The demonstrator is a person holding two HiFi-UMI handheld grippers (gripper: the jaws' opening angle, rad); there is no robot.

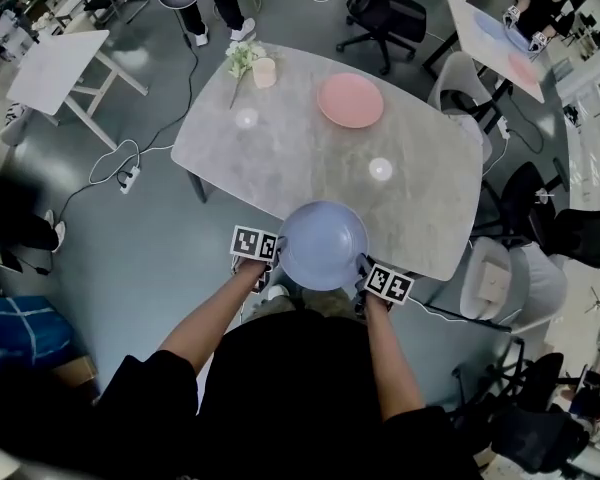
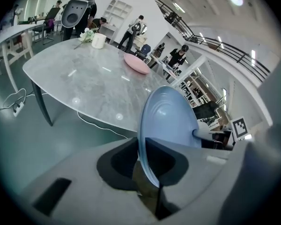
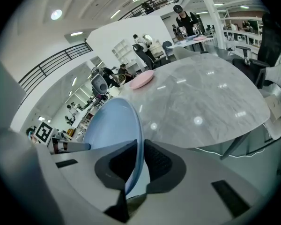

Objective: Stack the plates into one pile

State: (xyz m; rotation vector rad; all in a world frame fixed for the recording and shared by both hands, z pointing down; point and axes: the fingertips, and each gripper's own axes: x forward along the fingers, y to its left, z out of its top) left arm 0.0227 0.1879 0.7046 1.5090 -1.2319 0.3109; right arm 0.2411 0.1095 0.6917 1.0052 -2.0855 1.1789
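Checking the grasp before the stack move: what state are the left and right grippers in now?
Left gripper: shut on the blue plate, at its rim.
Right gripper: shut on the same plate's opposite rim.

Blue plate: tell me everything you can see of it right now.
The blue plate is round, pale blue, glossy like ceramic or plastic, shallow with a raised rim, empty and upward-facing. It is roughly level over the near edge of the table, partly beyond it. The left gripper and right gripper clamp opposite rims; nothing else visibly touches it.
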